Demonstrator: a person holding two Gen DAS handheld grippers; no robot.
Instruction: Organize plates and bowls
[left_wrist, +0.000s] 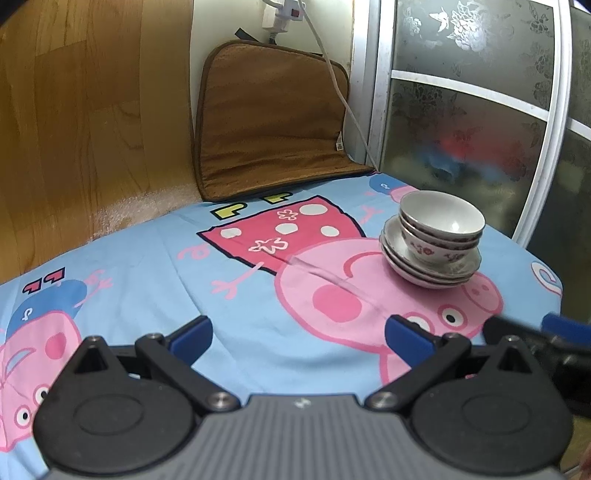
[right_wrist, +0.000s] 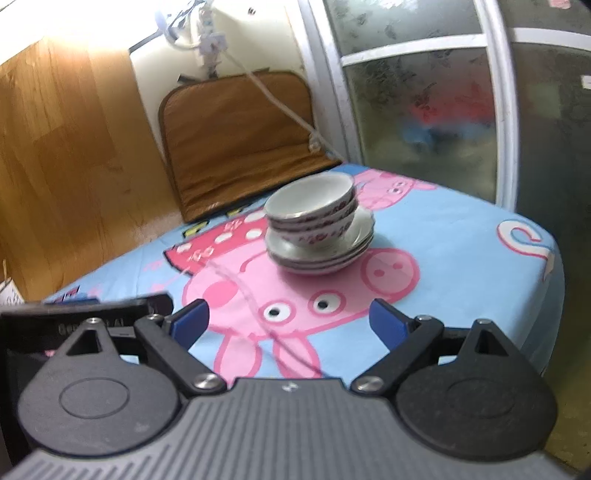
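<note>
White floral bowls (left_wrist: 441, 225) are seen nested atop stacked plates (left_wrist: 430, 269) on the cartoon-print tablecloth (left_wrist: 147, 258), well apart from the left gripper (left_wrist: 299, 332) and right gripper (right_wrist: 288, 317), both spread empty, so stacking is judged done and only withdrawal is called for.

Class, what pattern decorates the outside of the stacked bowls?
Red floral motifs on white bowls, clearest in the left wrist view.

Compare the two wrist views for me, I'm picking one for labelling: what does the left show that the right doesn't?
Only the left: the white power strip on the wall, sharp focus. Only the right: a white box edge at far left, motion blur. Both: nested bowls on stacked plates, the cartoon-pig tablecloth, the brown cushion, the frosted door, open empty jaws.
</note>
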